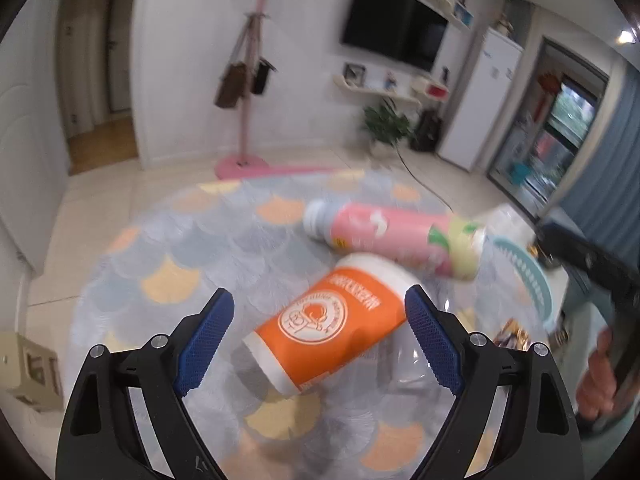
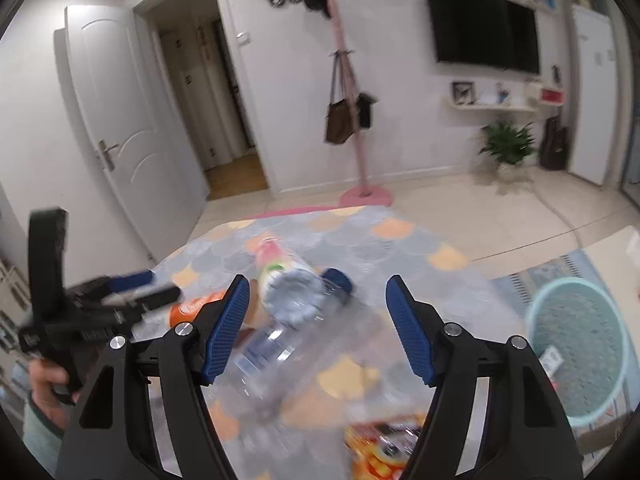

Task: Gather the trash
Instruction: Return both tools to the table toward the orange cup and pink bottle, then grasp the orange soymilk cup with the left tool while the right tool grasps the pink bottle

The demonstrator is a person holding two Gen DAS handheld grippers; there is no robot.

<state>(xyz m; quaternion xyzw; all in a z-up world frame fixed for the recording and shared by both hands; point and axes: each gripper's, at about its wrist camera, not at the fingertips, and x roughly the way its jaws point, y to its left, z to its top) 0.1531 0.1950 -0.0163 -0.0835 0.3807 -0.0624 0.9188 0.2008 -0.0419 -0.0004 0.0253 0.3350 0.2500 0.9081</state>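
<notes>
One orange cup [image 1: 332, 322] between left tool [image 1: 320, 320] pads

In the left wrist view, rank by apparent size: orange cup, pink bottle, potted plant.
1. orange cup and pink bottle: look about alike. The cup is nearer the camera, so I won't rank them.
2. potted plant: smallest, but far off.

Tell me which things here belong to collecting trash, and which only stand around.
For the job:
orange paper cup
pink plastic bottle
clear plastic bottle with blue cap
orange snack wrapper
teal mesh basket

Standing around:
pink coat rack
black wall television
green potted plant
</notes>
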